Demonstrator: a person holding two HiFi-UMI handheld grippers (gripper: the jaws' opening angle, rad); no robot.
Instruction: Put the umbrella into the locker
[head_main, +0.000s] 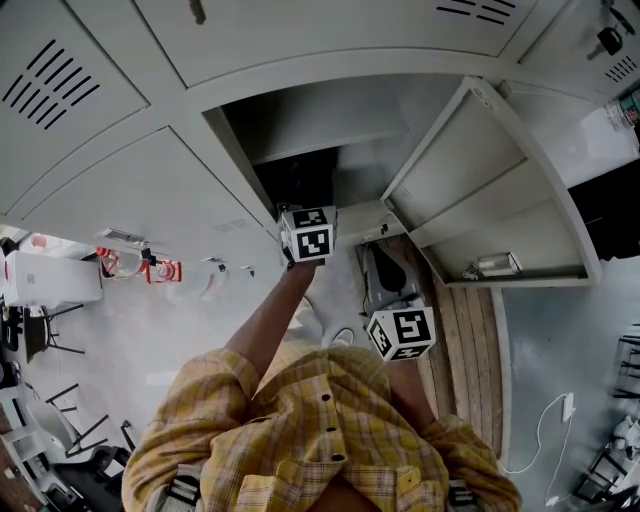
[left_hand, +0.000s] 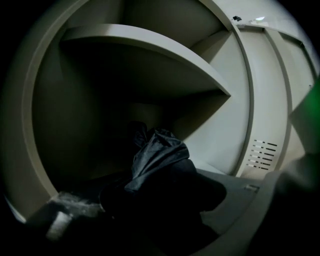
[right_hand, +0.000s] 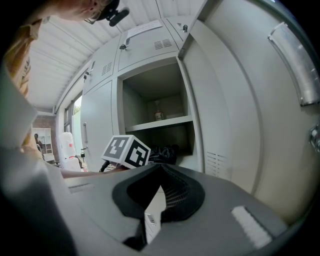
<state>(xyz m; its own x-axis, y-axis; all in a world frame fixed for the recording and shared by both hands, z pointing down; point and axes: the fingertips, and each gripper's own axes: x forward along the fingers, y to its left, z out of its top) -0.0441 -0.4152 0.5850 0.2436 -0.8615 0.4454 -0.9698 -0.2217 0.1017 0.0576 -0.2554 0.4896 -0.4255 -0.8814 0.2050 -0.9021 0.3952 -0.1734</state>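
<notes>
The grey locker (head_main: 330, 120) stands open, its door (head_main: 480, 190) swung out to the right. The black folded umbrella (left_hand: 160, 155) lies low in the dark compartment under a shelf (left_hand: 150, 45). My left gripper (left_hand: 155, 210) reaches in through the opening, shut on the umbrella. From the right gripper view, the left gripper's marker cube (right_hand: 127, 151) sits at the locker mouth with the umbrella (right_hand: 164, 152) just beyond it. My right gripper (right_hand: 161, 167) hangs back outside the locker, shut and holding nothing. In the head view it (head_main: 385, 265) is below the open door.
A small object (right_hand: 158, 114) stands on the upper shelf. Closed locker doors (head_main: 120, 190) flank the open one. A handle (head_main: 495, 265) sits on the door's inner face. Wooden planks (head_main: 465, 340), a white cable (head_main: 565, 408) and red-white items (head_main: 160, 270) lie on the floor.
</notes>
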